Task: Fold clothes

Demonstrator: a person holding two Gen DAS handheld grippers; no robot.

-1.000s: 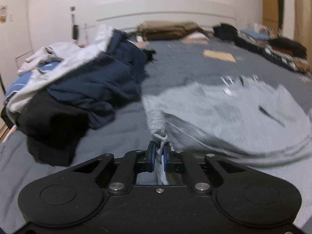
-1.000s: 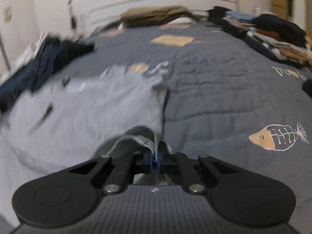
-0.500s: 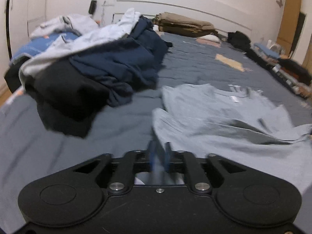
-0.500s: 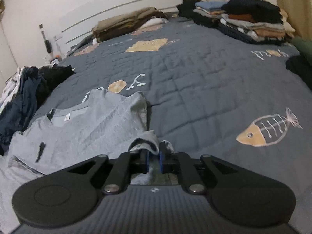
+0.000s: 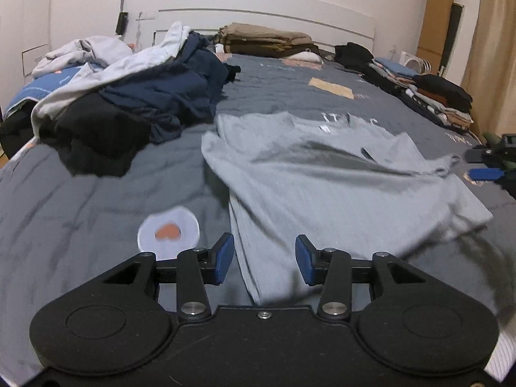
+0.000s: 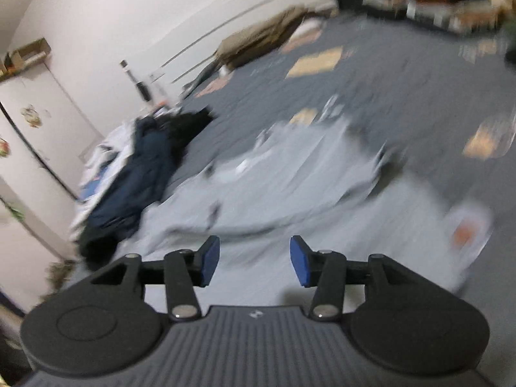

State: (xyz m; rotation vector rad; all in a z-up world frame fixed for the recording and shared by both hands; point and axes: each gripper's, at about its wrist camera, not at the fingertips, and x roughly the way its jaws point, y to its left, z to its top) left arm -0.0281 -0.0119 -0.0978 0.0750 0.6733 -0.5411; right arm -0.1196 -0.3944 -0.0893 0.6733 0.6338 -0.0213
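Left claw (image 5: 261, 259) sits at the bottom centre of the left wrist view with its blue pads spread wide and nothing between them, low over the near edge of a grey T-shirt (image 5: 322, 177). That shirt lies spread on the grey quilted bed (image 5: 80, 225) across the middle and right of the frame, collar toward the headboard, a loose ridge rumpled across its chest. It looks like thin, soft jersey: light, limp, sure to sag and crease, so I judge it best pinched at a hem corner or side seam. A heap of dark and pale clothes (image 5: 138, 96) fills the upper left; folded stacks (image 5: 435, 96) line the upper right, and brown folded pieces (image 5: 267, 38) rest at top centre. At the far right edge the right claw (image 5: 483, 167) shows beside a sleeve. In the right wrist view, badly blurred, the right claw (image 6: 254, 259) at bottom centre is likewise spread and empty, with the grey T-shirt (image 6: 290, 177) smeared across the middle and the clothes heap (image 6: 138, 174) at left.
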